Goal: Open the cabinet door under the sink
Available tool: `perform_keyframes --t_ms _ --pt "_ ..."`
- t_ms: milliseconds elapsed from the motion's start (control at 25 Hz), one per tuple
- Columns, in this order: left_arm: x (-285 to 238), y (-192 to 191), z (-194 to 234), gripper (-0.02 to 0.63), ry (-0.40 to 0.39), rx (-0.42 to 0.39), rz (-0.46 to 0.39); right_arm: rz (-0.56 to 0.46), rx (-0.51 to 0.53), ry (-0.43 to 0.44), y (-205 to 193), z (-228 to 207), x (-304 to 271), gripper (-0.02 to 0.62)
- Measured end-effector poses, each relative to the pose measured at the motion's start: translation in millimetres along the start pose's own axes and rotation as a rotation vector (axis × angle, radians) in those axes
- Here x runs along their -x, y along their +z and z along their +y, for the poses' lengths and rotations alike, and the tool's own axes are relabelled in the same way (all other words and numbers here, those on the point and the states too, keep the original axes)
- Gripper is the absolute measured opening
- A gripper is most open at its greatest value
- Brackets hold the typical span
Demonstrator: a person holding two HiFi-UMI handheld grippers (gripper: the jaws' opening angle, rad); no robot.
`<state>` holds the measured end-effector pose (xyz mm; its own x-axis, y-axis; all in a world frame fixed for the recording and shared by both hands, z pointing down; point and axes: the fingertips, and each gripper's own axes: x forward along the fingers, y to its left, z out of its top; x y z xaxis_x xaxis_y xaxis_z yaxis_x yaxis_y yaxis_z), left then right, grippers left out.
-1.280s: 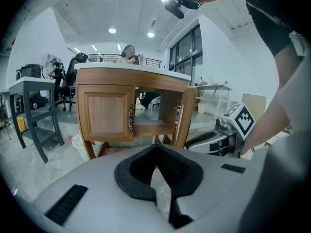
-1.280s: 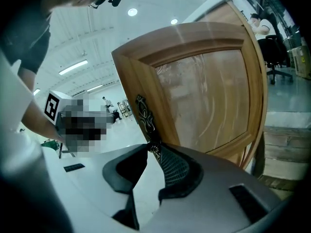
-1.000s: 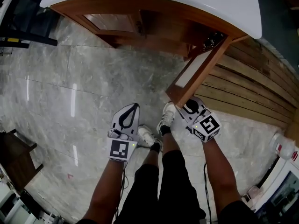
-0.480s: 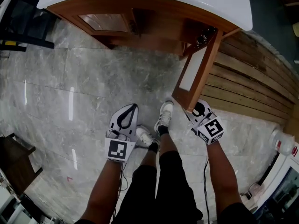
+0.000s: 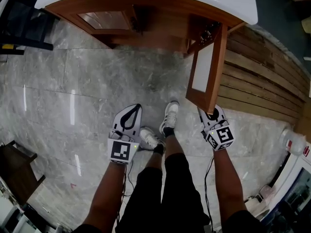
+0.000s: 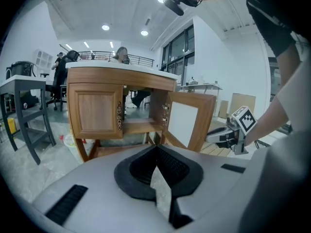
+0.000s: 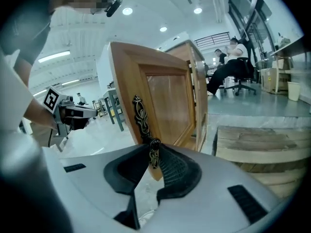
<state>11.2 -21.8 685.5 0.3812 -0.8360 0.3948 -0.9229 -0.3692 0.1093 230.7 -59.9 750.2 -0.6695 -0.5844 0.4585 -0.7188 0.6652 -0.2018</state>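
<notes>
The wooden sink cabinet [image 5: 160, 8] stands under a white counter. Its right door [image 5: 206, 74] hangs wide open, edge toward me, white inner panel showing. My right gripper [image 5: 210, 111] is at the door's free edge. In the right gripper view its jaws are closing on the ornate metal door handle [image 7: 144, 125], whose lower end sits between the pads [image 7: 170, 171]. The left door [image 5: 104, 19] stays closed. My left gripper [image 5: 135, 108] hovers over the floor, shut and empty; in the left gripper view, the left gripper [image 6: 156, 150] faces the open door [image 6: 189, 120].
A wooden slatted platform [image 5: 262, 81] lies right of the open door. My feet [image 5: 169, 118] stand on the marble floor between the grippers. A dark table [image 5: 14, 164] sits at the lower left, and black table legs [image 6: 24, 115] stand left of the cabinet.
The right door has swung further open, to the right. My right gripper went with it, holding the handle. The left gripper has stayed where it was.
</notes>
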Motion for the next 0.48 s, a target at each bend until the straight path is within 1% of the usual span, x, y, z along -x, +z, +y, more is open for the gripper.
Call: perform_keyframes --t_ms 80,160,280,440,480 --pt "0.9 2.2 -0.8 0.021 -0.009 -0.011 -0.002 -0.01 -0.062 -0.042 -2.1 -9.0 8.2 0.067" --pt "2.8 3.9 -1.4 0.021 -0.016 -0.015 0.0 -0.015 -0.092 -0.079 -3.6 -13.5 14.0 0.059" --pt "5.2 13.5 0.0 0.021 -0.012 -0.009 -0.018 -0.008 -0.082 -0.137 -3.8 -13.8 15.8 0.054" --pt "9.2 18.5 4.9 0.021 -0.005 -0.02 -0.018 -0.003 -0.038 -0.235 -3.7 -10.2 21.5 0.054" --pt "10.6 18.9 6.0 0.021 -0.003 -0.019 -0.019 -0.004 -0.029 -0.251 -3.4 -6.1 24.7 0.046"
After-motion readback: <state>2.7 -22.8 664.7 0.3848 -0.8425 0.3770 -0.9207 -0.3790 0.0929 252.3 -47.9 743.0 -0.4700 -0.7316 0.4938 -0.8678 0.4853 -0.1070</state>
